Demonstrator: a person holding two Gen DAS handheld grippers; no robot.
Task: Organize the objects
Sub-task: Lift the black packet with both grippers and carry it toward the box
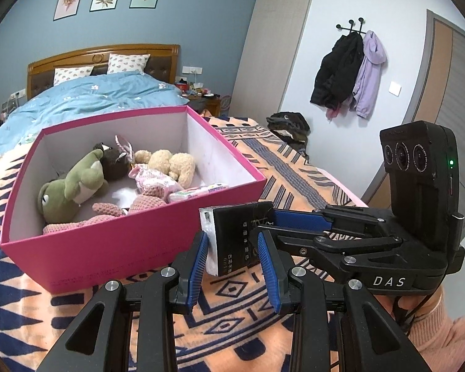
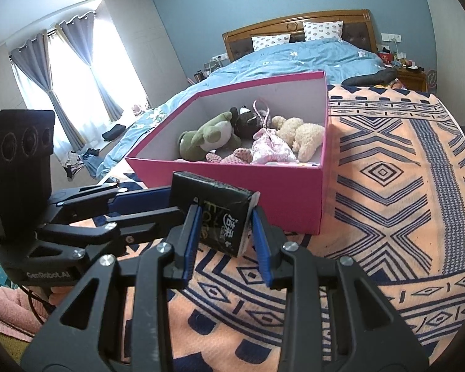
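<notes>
A black tissue pack (image 1: pixel 232 237) with a white end is held between both grippers just in front of the pink box (image 1: pixel 102 245). My left gripper (image 1: pixel 232 241) has its blue pads at the pack's two sides. My right gripper (image 2: pixel 224 218) also closes on the same pack (image 2: pixel 220 214) from the other side, crossing the left one. The pink box (image 2: pixel 263 192) holds a green frog plush (image 1: pixel 68 189), a dark plush (image 1: pixel 114 161), a cream bear (image 1: pixel 173 164), pink pouches and a small white packet (image 1: pixel 198 192).
The box stands on an orange and navy patterned blanket (image 2: pixel 387 186) over the bed. A blue duvet (image 1: pixel 86 99) and pillows lie behind it. Coats (image 1: pixel 347 71) hang on the right wall. Curtained windows (image 2: pixel 68 71) are at the left.
</notes>
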